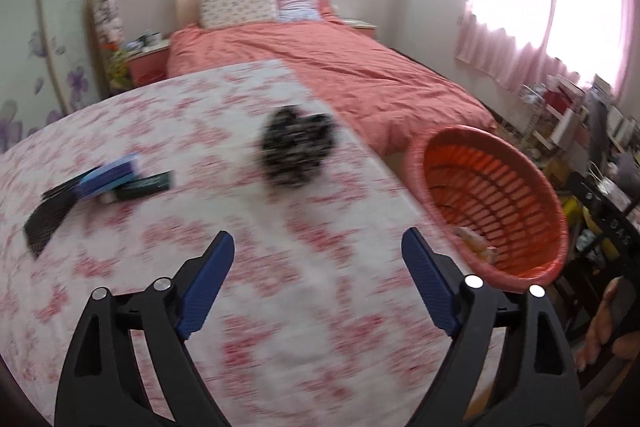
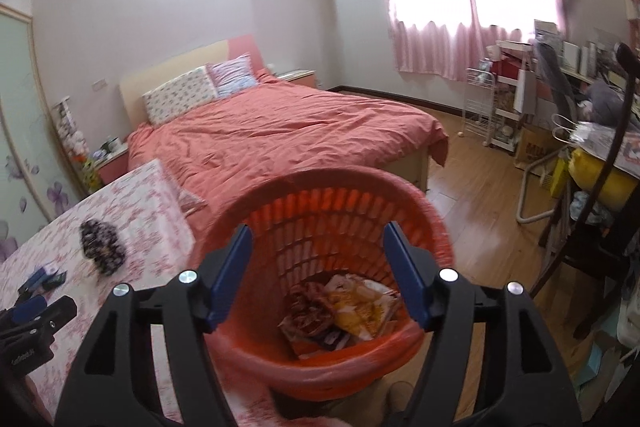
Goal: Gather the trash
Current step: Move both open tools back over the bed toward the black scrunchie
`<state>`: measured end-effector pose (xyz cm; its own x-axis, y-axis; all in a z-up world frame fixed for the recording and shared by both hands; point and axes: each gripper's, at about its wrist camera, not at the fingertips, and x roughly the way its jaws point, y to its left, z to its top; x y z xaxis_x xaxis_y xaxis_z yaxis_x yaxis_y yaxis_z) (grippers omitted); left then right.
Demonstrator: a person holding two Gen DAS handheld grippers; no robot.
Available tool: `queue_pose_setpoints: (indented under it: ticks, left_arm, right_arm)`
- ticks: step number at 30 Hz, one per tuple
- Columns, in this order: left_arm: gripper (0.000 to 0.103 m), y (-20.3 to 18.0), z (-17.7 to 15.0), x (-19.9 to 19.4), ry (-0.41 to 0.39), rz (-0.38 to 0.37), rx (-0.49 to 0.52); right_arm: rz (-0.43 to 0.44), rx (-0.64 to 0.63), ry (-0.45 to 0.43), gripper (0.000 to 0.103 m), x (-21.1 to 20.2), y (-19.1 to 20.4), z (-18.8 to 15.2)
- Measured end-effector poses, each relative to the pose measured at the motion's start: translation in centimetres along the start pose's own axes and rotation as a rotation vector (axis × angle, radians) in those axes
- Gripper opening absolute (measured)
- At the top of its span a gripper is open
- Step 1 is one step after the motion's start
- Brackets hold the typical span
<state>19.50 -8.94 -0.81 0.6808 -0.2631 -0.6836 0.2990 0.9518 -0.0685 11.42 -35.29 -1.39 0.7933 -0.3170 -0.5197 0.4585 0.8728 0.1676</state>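
Observation:
An orange slatted basket [image 2: 432, 227] with a pink liner stands beside the table's right edge; several food wrappers [image 2: 344, 307] lie at its bottom. My right gripper [image 2: 318, 239] hangs over the basket mouth, open, with nothing between its blue fingers. My left gripper [image 1: 318, 247] is open over the floral tablecloth [image 1: 120, 267], nothing between its pads. Ahead of it on the cloth lies a crumpled black-and-white wad [image 1: 298, 151], also seen as the wad [image 2: 102, 245] in the right wrist view. The basket [image 1: 532, 179] sits to the left gripper's right.
A black comb [image 1: 48, 215], a blue box [image 1: 108, 175] and a dark tube [image 1: 146, 183] lie at the table's left. A bed with a salmon cover [image 2: 280, 131] stands behind. A cluttered desk and chair [image 2: 592, 187] fill the right side; wood floor [image 2: 480, 195] lies between.

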Motion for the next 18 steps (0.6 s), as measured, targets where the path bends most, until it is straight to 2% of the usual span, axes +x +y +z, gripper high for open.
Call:
queue_pose_setpoints:
  ticks: [10, 18]
  left_arm:
    - [0.086, 9.0, -1.4, -1.6, 0.015, 0.122, -0.133]
    - [0.086, 14.6, -2.2, -2.8, 0.014, 0.197, -0.213]
  right_arm:
    - [0.108, -0.092, 0.034, 0.067, -0.7, 6.6, -0.5]
    - [0.197, -0.176, 0.067, 0.067, -0.4, 12.7, -1.0]
